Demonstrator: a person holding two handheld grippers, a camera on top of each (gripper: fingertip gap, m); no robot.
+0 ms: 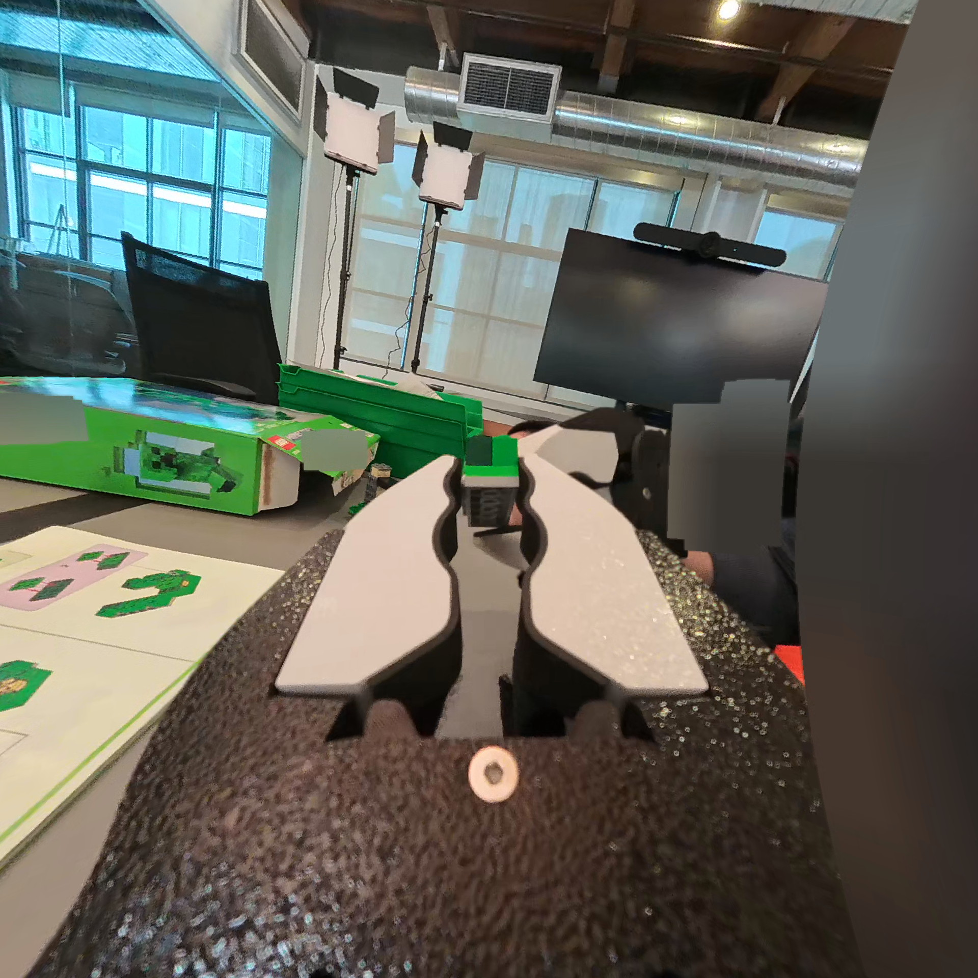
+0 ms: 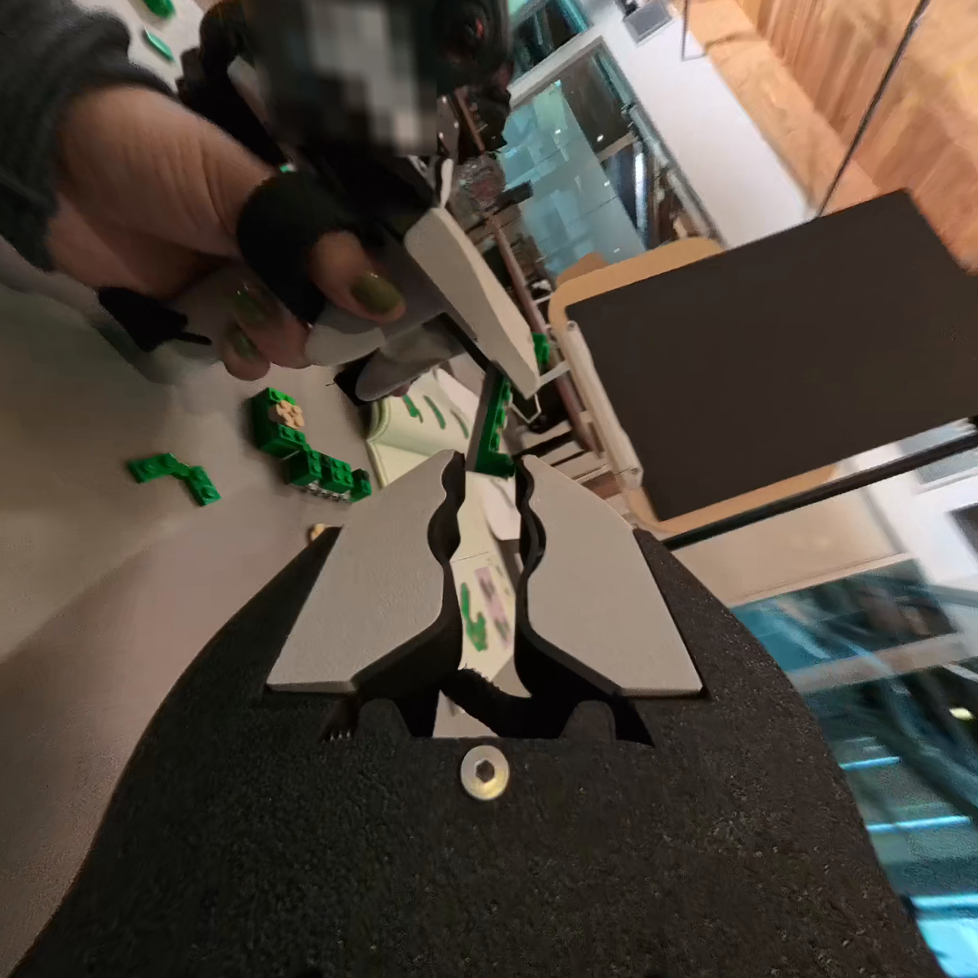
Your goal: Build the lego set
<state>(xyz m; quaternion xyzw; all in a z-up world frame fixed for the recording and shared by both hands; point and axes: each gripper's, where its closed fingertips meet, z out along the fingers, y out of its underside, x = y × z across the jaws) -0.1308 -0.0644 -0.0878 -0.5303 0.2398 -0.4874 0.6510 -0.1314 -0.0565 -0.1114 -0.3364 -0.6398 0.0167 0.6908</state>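
While both pieces are being held up off the bench [image 1: 63, 508], the step in hand appears to be a mid-air join. A small stacked block [image 1: 489, 479], green on top over grey and dark layers, is being pinched at the tips of the left gripper [image 1: 489, 476], whose fingers [image 1: 391, 571] are drawn in close on it. A long green plate assembly [image 2: 495, 439] is being gripped by its lower end between the fingers [image 2: 587, 571] of the right gripper [image 2: 489, 473], which are likewise closed in on it. In the right wrist view the plate is seen running upward toward the left gripper's tips, beside which a hand [image 2: 174, 222] is being blurred by motion; whether the two pieces are already touching cannot be told.

To be done well, the join is best made with the studs of one piece being squared to the underside of the other before any pressure is applied. Force is judged to be best directed straight along the stud axis, since the long plate is being held at one end only and is likely to be levered out of the grip by a sideways push. Both grips are best kept firm until the pieces are seated.

Elsewhere, a partly built green model [image 2: 309, 450] and a loose green angled piece [image 2: 174, 479] are lying on the bench, and an open instruction booklet [image 1: 106, 624] and a green set box [image 1: 174, 455] are lying nearby.
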